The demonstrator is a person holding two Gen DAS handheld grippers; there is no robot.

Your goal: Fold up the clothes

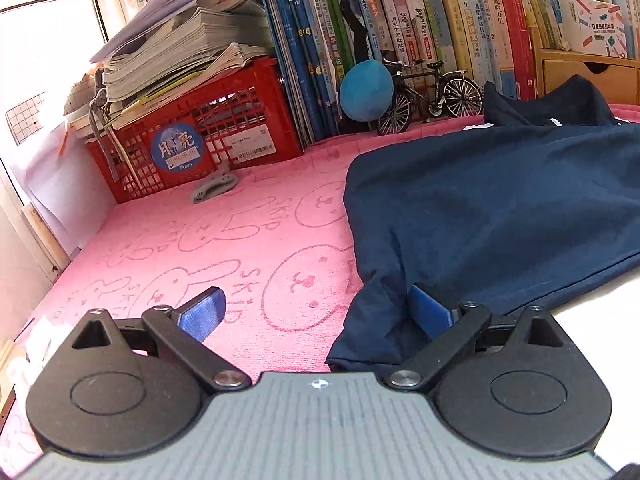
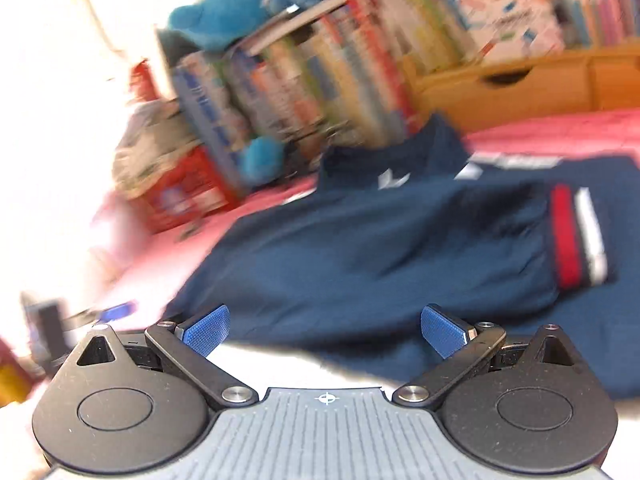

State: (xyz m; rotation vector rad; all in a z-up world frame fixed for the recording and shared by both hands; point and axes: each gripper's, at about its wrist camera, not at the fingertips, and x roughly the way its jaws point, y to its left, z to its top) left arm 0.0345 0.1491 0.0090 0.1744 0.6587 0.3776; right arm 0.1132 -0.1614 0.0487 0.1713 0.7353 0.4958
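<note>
A pink bunny blanket point(image 1: 208, 240) covers the surface, with books point(image 1: 420, 32) and one red crate point(image 1: 192, 136) along the back. One dark blue shirt point(image 1: 500, 216) lies flat, maybe partly folded. The left gripper point(image 1: 316, 312) and right gripper point(image 2: 326, 330) both stand spread wide, holding nothing.

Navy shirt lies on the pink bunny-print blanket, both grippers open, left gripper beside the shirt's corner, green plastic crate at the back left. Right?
One error: the plastic crate holding stacked papers is red, not green, as the left wrist view shows. The rest holds: navy shirt on the pink bunny-print blanket, left gripper and right gripper open.
</note>
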